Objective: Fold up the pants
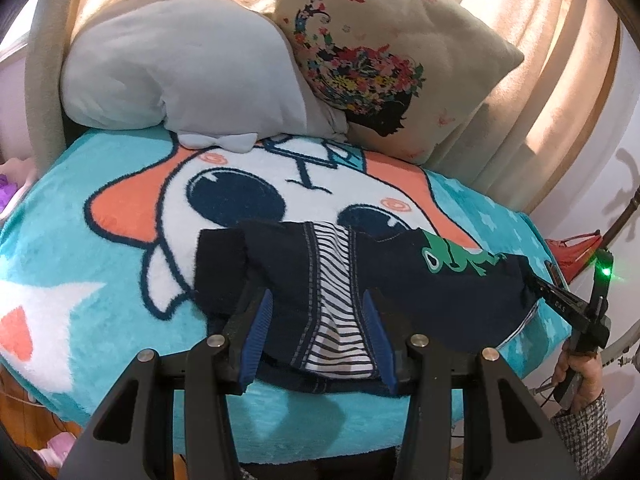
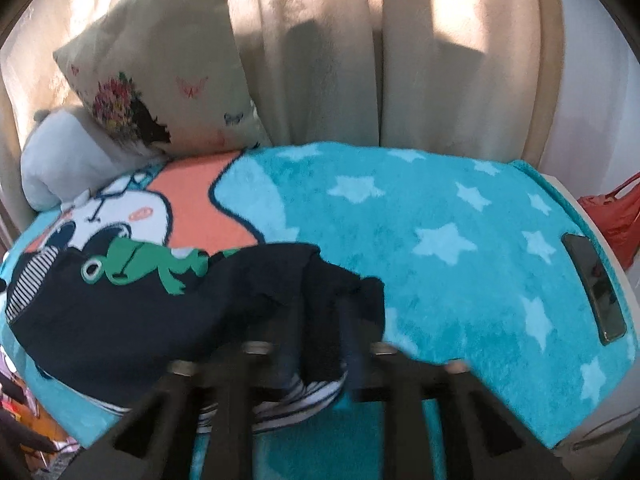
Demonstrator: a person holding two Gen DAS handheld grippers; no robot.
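Small navy pants [image 1: 288, 272] with a green frog print [image 1: 452, 258] and striped lining lie across a turquoise cartoon blanket [image 1: 80, 220]. My left gripper [image 1: 318, 300] hovers over the waistband, jaws open, the striped part lying flat between its blue pads [image 1: 260, 328]. My right gripper [image 1: 538, 286] reaches in from the right, and a hand [image 1: 580, 372] holds it. In the right wrist view the right gripper [image 2: 320, 344] is blurred, its fingers close together with bunched navy fabric of the pants [image 2: 140, 320] at the leg end between them.
A grey plush pillow [image 1: 180, 68] and a flowered cushion [image 1: 380, 60] lean at the bed's far end against curtains [image 2: 400, 60]. A dark phone [image 2: 594, 284] lies on the blanket [image 2: 440, 240] near the right edge. A red bag [image 2: 616, 216] hangs beyond it.
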